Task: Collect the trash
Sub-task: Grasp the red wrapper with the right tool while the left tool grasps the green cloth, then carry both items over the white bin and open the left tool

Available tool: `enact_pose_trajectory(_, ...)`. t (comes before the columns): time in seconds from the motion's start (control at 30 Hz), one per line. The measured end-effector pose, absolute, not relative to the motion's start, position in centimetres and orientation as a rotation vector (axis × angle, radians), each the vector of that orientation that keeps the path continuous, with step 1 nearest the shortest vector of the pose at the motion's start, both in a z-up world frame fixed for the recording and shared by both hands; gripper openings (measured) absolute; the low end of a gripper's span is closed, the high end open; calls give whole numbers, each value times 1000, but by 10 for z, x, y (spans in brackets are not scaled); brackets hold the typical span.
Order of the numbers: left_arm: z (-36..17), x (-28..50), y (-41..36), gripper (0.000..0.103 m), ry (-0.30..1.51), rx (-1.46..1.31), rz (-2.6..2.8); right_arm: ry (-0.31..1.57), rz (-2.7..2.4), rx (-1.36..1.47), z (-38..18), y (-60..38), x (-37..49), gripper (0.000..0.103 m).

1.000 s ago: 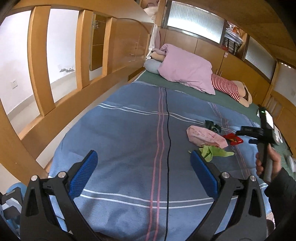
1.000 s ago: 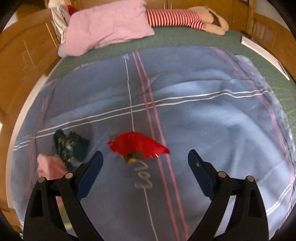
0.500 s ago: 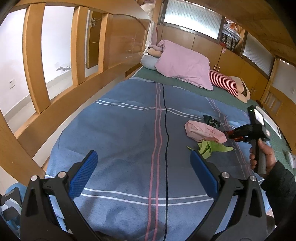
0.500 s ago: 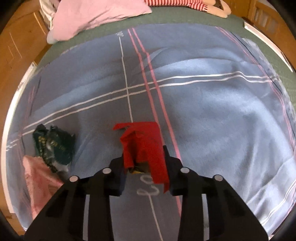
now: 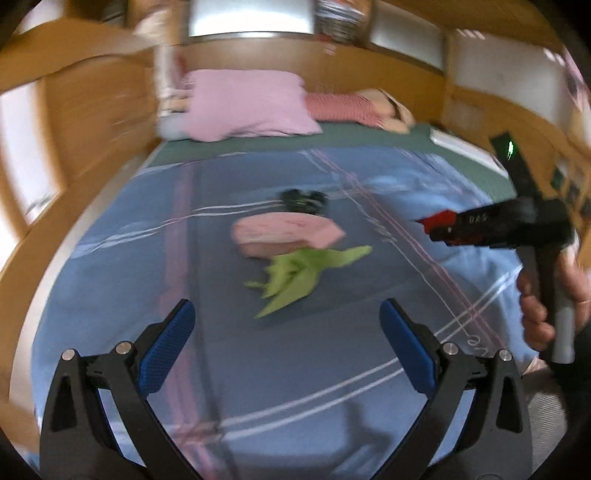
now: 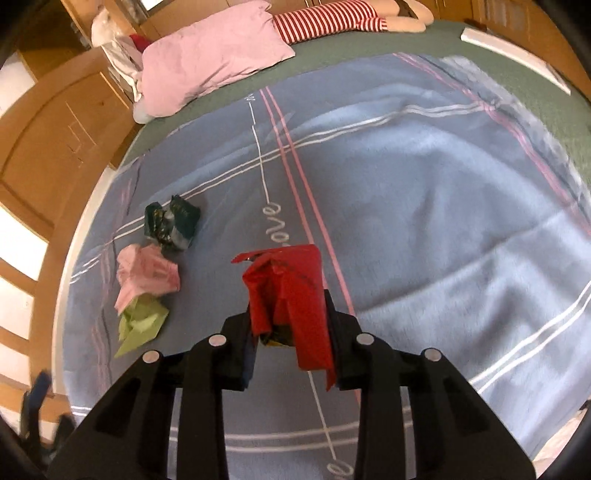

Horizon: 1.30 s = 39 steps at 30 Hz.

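Observation:
My right gripper (image 6: 290, 325) is shut on a red wrapper (image 6: 291, 291) and holds it above the blue blanket (image 6: 406, 184); it also shows in the left wrist view (image 5: 439, 227) at the right. On the blanket lie a green wrapper (image 5: 299, 271), a pink wrapper (image 5: 284, 234) and a dark wrapper (image 5: 303, 199), close together. In the right wrist view they lie at the left: green (image 6: 142, 323), pink (image 6: 147, 273), dark (image 6: 171, 223). My left gripper (image 5: 286, 347) is open and empty, just short of the green wrapper.
A pink pillow (image 6: 210, 62) and a striped doll (image 6: 332, 18) lie at the bed's head. Wooden bed rails (image 5: 33, 229) run along the left side. A white flat object (image 6: 513, 55) lies at the bed's right edge.
My right gripper has shut on the red wrapper and lifted it off the blanket. My left gripper has swung right and now faces the green, pink and dark wrappers.

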<state>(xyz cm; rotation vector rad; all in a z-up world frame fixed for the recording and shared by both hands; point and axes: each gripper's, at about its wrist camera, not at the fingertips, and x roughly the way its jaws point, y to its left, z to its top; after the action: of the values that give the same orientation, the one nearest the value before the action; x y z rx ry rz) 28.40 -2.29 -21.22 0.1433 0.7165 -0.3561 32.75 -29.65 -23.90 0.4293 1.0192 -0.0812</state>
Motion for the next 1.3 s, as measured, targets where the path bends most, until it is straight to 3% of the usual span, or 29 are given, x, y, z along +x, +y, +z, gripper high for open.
enact_pose_trajectory(0.43,-274,381,-78,96,838,202,-359,948,-47,479,-229,-312,319,32)
enact_pose_trajectory(0.47,-276,384,-78,80,851,197,-363,950,-41,484,-229,-313,319,32)
enact_pose_trajectory(0.5,-279,387,-80,54,866,196,-365,952,-40,487,-230,-314,319,32)
enact_pose_trajectory(0.6,-281,385,-77,42,898,175,-357,951,-38,487,-230,-314,319,32)
enact_pose_trajectory(0.93,-229,324,-45,38,845,90,-281,867,-38,468,-209,-307,301,32)
enact_pose_trajectory(1.3,-143,230,-76,40,710,114,-319,691,-200,335,-141,-291,176,32)
